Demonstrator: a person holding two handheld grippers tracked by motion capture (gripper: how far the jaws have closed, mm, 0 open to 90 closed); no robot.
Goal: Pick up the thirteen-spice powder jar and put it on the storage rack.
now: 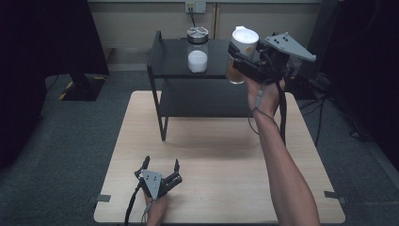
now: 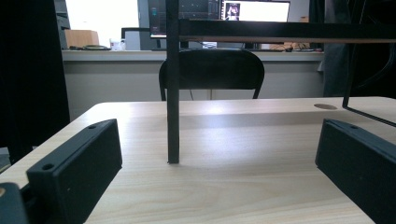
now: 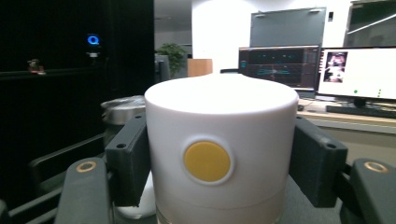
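Note:
My right gripper [image 1: 242, 59] is raised over the right end of the black shelf [image 1: 171, 59], shut on a jar with a white lid [image 1: 245, 36] and amber contents. In the right gripper view that white lid [image 3: 219, 112], with a yellow dot on its side, sits squeezed between both pads [image 3: 128, 158]. A second glass jar [image 1: 197, 51] with a metal lid and white powder stands on the shelf top; its lid [image 3: 122, 108] peeks out left of the held jar. My left gripper [image 1: 162, 163] rests open on the table [image 1: 216, 150] near the front edge, with nothing between its jaws [image 2: 217, 158].
The black shelf stands on thin legs at the far half of the table; its front left leg [image 2: 173, 93] rises straight ahead of the left gripper. A black chair [image 2: 212, 70] and monitors lie beyond the table. Cables trail on the floor at right.

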